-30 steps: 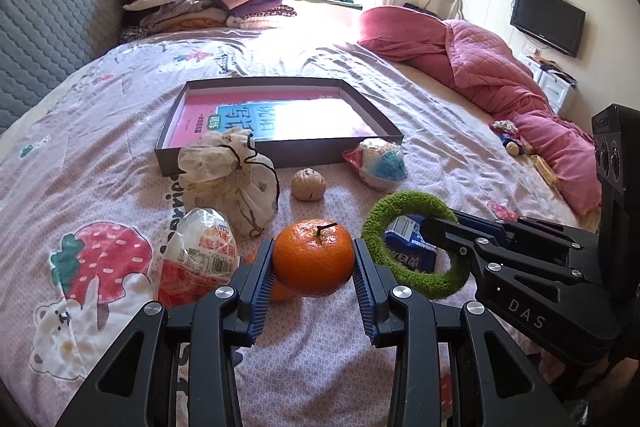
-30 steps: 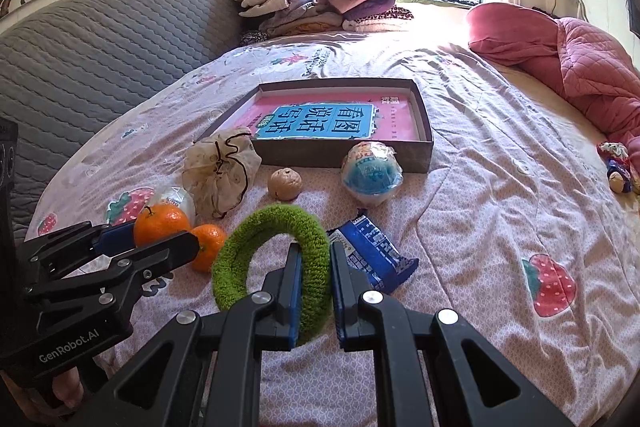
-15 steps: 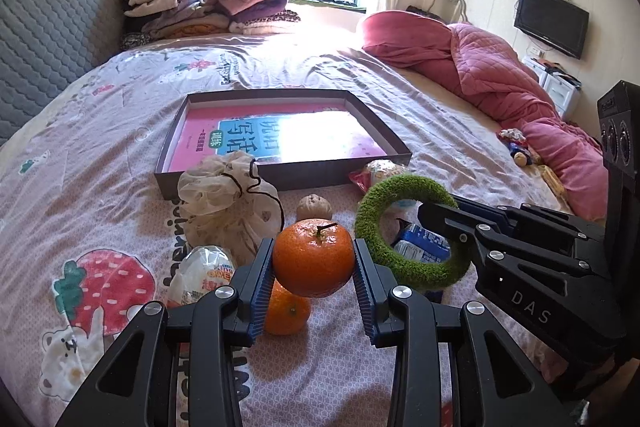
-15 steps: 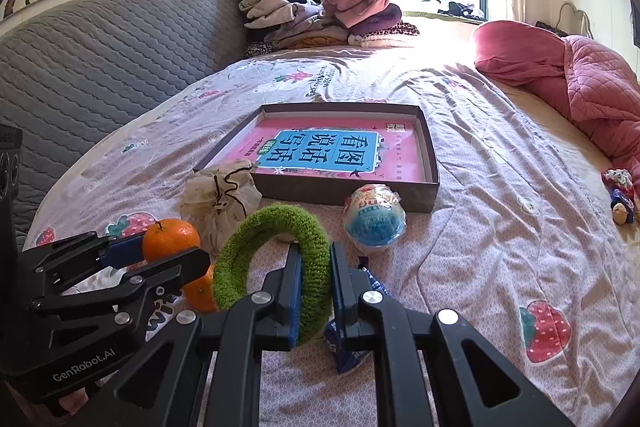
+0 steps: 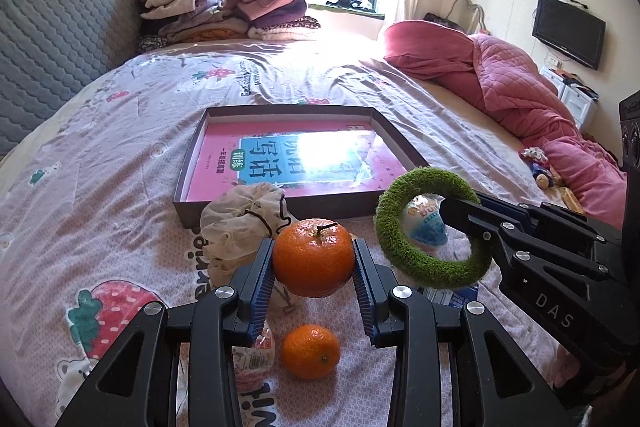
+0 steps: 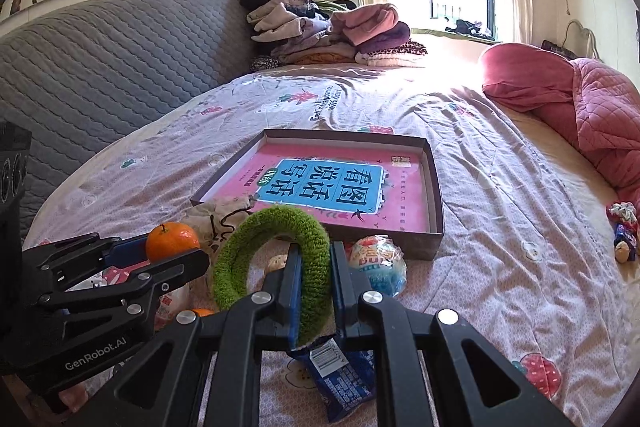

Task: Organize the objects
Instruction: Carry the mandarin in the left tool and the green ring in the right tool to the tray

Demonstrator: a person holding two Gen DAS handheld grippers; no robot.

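Count, both wrist views combined:

- Oranges: 2, 1 large orange [image 5: 313, 263] with stem, 1 smaller orange [image 5: 310, 351].
- Green fuzzy ring [image 6: 276, 267]: 1.
- Shallow box [image 6: 434, 187]: 1, with 1 pink book [image 6: 332, 187] in it.
- Drawstring cloth pouch [image 5: 236, 223]: 1.
- Wrapped snacks: 2, 1 blue-and-white snack [image 6: 380, 263], 1 red-and-white snack [image 5: 250, 359].
- Blue packet [image 6: 340, 379]: 1.
- Small tan round item [image 6: 276, 262]: 1, kind unclear.
- Hand-held grippers: 2.
- Bed [image 6: 500, 227]: 1.

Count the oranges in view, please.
2. One orange is held in the left claw; a smaller orange lies on the bed below it. Others may be hidden.
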